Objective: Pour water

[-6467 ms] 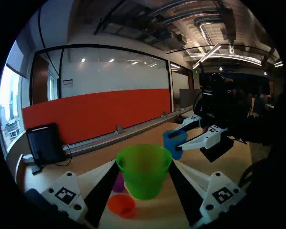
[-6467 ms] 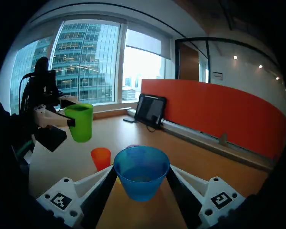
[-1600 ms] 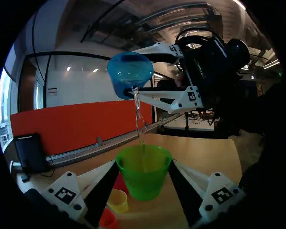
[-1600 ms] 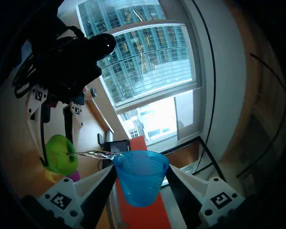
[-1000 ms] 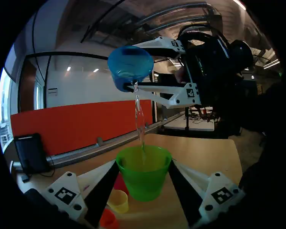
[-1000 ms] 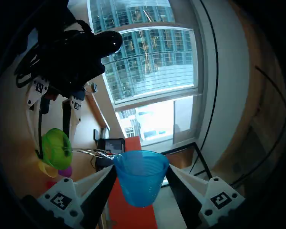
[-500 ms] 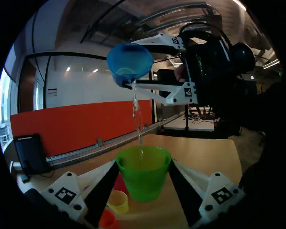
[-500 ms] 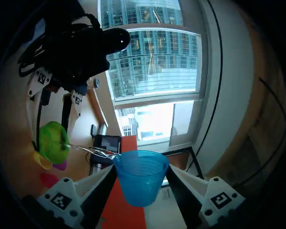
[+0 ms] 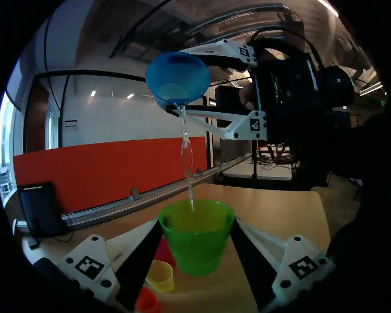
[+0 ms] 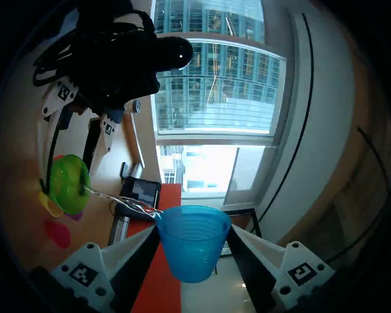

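still pouring — the right gripper (image 10: pixel 193 230), clamped on the blue cup (image 10: pixel 194 248), has tipped it a little further than half a second ago, and a thin water stream (image 9: pixel 185 151) falls from its rim into the green cup (image 9: pixel 196 242). the left gripper (image 9: pixel 195 224) stays clamped on that cup, upright above the table (image 9: pixel 279 201) — unmoved.

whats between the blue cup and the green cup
A thin stream of water, falling from the rim of the tilted blue cup into the green cup; the left gripper view shows it clearly.
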